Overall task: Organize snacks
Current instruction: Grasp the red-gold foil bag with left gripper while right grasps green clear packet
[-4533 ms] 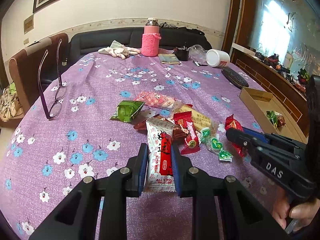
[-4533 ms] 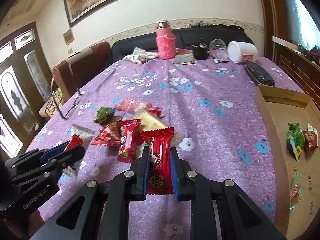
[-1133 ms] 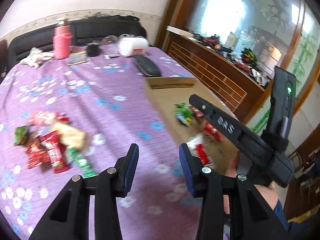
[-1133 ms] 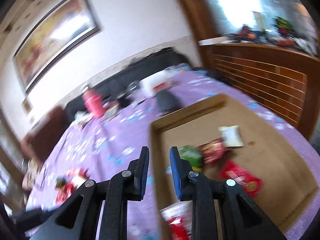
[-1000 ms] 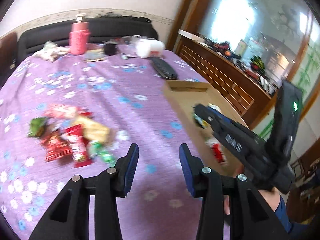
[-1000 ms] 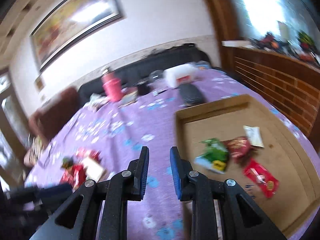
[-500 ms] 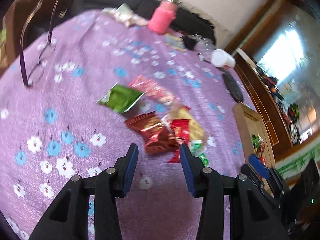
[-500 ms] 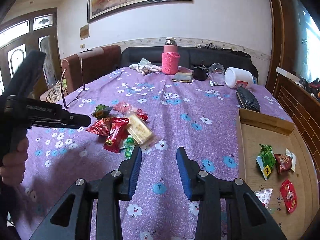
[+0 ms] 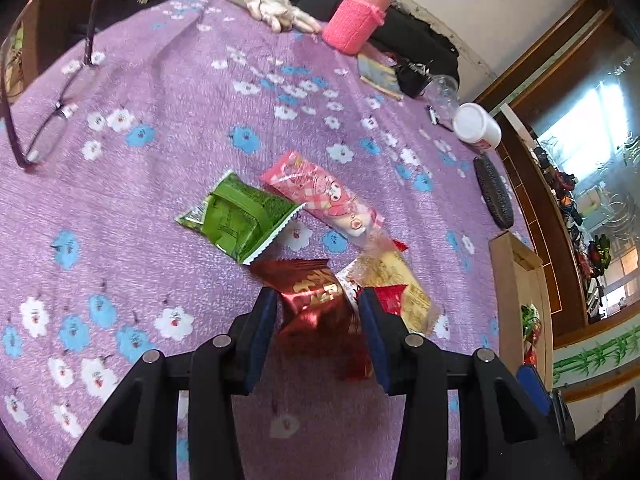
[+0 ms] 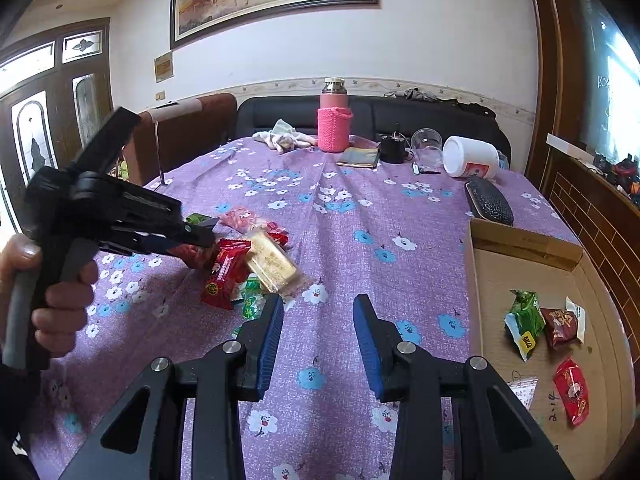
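A pile of snack packets lies on the purple flowered tablecloth (image 9: 160,92). My left gripper (image 9: 318,312) is open, its fingers either side of a dark red foil packet (image 9: 316,300) in the pile. Beside it lie a green packet (image 9: 236,216), a pink packet (image 9: 320,192) and a yellow packet (image 9: 404,284). In the right wrist view my left gripper (image 10: 200,238) sits at the pile by a red packet (image 10: 226,274) and the yellow packet (image 10: 272,266). My right gripper (image 10: 318,320) is open and empty above the cloth. A cardboard tray (image 10: 520,246) on the right holds several packets.
At the table's far end stand a pink bottle (image 10: 335,120), white gloves (image 10: 280,136), a black cup (image 10: 394,148), a clear cup (image 10: 426,148) and a white jar (image 10: 472,162). A black case (image 10: 488,200) lies near the tray. Glasses (image 9: 48,120) lie at the left edge.
Both grippers let go of their packets in the tray and swung back to the pile. In the last half second my left gripper has dropped lower over the dark red packet.
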Action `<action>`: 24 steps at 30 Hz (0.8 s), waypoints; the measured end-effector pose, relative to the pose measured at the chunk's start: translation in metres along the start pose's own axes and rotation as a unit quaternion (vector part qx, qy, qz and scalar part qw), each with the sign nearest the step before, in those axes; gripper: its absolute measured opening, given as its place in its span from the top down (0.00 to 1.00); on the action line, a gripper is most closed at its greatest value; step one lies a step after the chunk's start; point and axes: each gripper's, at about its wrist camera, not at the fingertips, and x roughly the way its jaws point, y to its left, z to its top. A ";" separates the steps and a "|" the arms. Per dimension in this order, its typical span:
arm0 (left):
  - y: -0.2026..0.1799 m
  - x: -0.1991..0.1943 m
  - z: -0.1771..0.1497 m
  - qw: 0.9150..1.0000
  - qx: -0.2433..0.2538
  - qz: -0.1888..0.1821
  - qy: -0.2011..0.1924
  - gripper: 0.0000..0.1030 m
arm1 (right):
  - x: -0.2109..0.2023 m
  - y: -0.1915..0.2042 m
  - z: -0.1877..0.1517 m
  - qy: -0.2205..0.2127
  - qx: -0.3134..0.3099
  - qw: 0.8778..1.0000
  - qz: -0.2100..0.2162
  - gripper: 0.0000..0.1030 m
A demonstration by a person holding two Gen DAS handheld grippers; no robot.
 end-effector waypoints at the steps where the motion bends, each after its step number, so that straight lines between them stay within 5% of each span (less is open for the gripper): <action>1: 0.001 0.004 0.001 1.000 -0.002 -0.002 0.004 0.60 | 0.000 0.000 0.000 0.001 0.000 1.000 0.001 0.62; 12: -0.007 0.003 -0.013 0.997 0.066 0.029 -0.020 0.66 | 0.008 -0.001 -0.001 0.020 0.014 1.000 0.019 0.62; 19: -0.009 0.000 -0.020 0.993 0.104 0.052 -0.032 0.65 | 0.025 -0.003 0.002 0.091 0.088 0.987 0.098 0.62; 24: -0.009 0.000 -0.024 0.990 0.125 0.047 -0.052 0.65 | 0.037 0.018 0.019 0.130 0.071 0.986 0.082 0.62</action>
